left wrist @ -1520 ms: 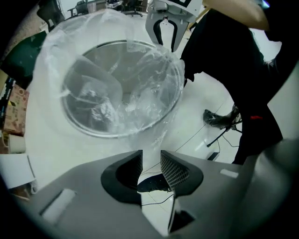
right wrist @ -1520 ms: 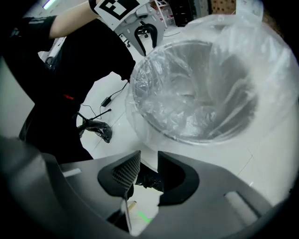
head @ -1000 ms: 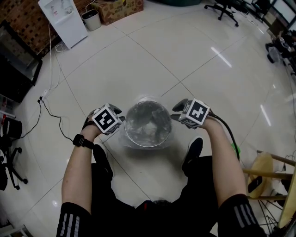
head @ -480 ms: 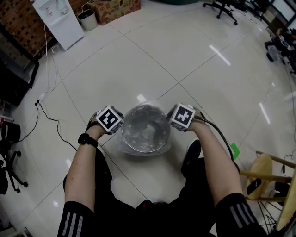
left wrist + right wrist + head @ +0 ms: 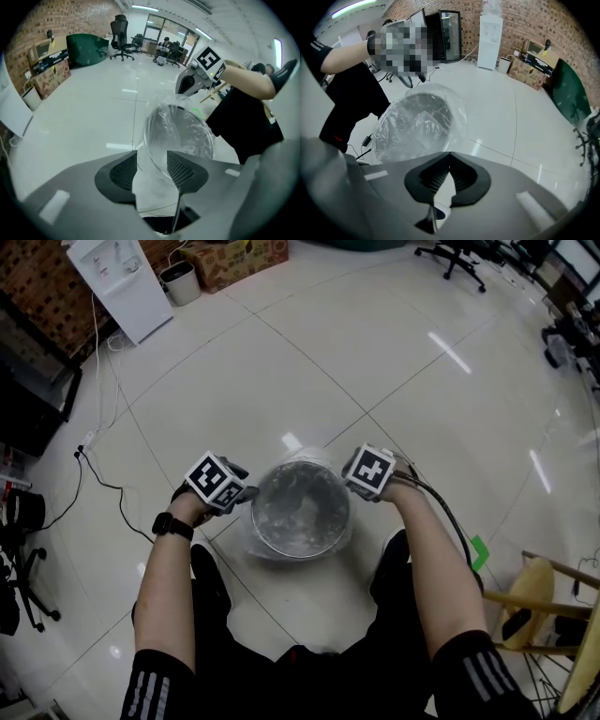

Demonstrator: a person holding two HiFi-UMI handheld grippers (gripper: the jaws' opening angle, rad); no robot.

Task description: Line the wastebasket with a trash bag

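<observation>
Shift: since a second ago the right gripper (image 5: 449, 157) is being brought inward to the rim of the wastebasket (image 5: 302, 466). Its jaws have just been closing, while those of the left gripper (image 5: 152, 171) have just been opening.
Wristwatch (image 5: 164, 525): a black one is being worn on the left wrist, nearest the camera.
Left gripper: its jaws are being held apart at the basket's left side, with the film-covered rim standing between them.
Right gripper: its jaws are being kept together, tips meeting just at the film's edge on the basket's right side. Whether film is being pinched cannot be told.
Trash bag (image 5: 248, 538): clear film is being draped inside the basket and over its rim, bulging down the outside.
Wastebasket: it is being left upright on the white tiled floor (image 5: 375, 362), between both grippers.
Far wall: a water dispenser (image 5: 117, 282) and a cardboard box (image 5: 234, 257) are being seen there.
</observation>
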